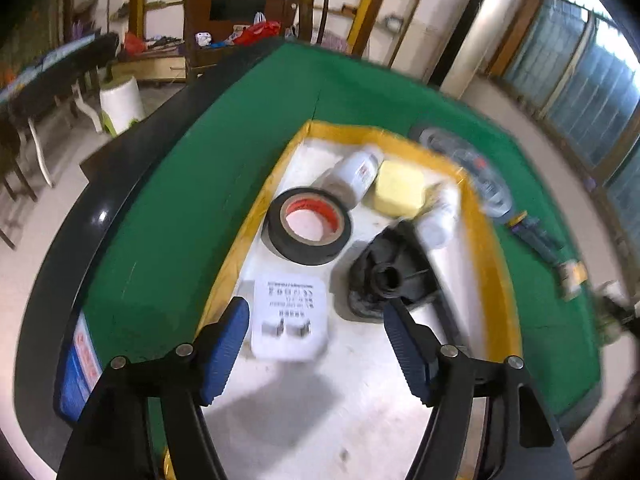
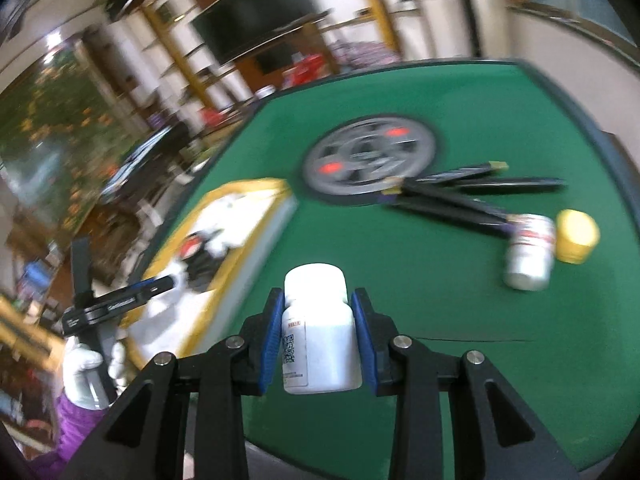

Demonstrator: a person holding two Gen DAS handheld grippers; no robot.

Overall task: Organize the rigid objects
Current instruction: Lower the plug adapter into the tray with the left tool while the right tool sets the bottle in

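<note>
Mostly blurred, right gripper (image 2: pixel 318 336) clamping white bottle (image 2: pixel 318 332), label half-hidden

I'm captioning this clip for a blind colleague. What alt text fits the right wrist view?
The right gripper clamps a white pill bottle above a green table. Beyond lie a grey wheel, black sticks and a yellow-rimmed tray.

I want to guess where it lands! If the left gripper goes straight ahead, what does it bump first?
Probably the white plug adapter lying in the yellow-rimmed tray, between the open left gripper fingers. Depth is unclear.
</note>
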